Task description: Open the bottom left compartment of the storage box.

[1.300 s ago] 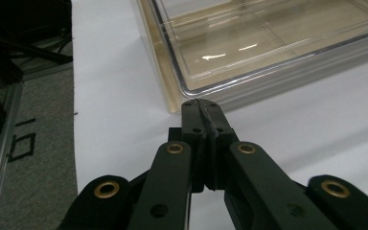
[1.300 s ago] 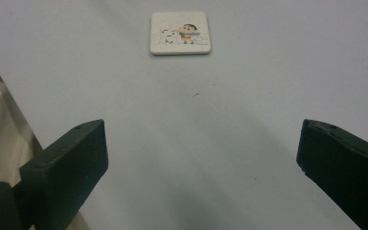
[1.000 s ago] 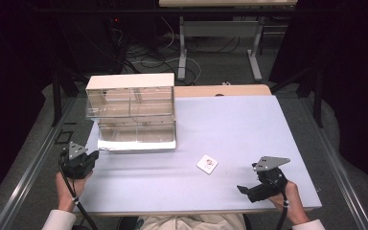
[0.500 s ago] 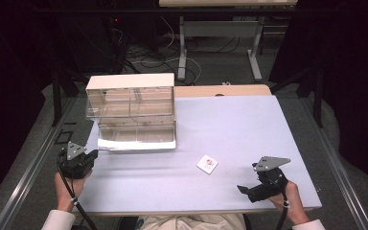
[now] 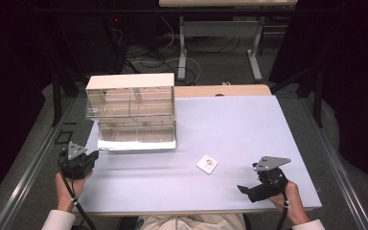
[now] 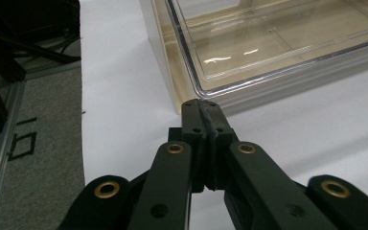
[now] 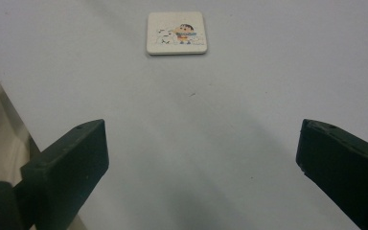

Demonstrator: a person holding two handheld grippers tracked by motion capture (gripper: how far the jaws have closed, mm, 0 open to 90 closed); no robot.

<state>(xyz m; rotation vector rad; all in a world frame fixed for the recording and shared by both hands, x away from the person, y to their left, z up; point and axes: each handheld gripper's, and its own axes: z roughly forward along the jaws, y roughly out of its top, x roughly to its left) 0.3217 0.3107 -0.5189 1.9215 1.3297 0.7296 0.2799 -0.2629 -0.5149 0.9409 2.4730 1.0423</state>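
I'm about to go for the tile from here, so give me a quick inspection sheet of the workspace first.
Surface: pale table, flat, bare between the things on it.
Job's things: small square tile with a cartoon print, lying flat ahead of the right gripper, touched by nothing; clear drawer box with a white top at the far left, its lower drawer pulled out and empty.
Clutter: nothing seen.
Grippers: left gripper shut on nothing, pointing at the drawer's near corner; right gripper open wide, aimed at the tile, well short of it.
Cables: one trails from each gripper toward the person; loose cables on the floor beyond the table.
Surroundings: dark room, second table's legs behind, metal rail at left.
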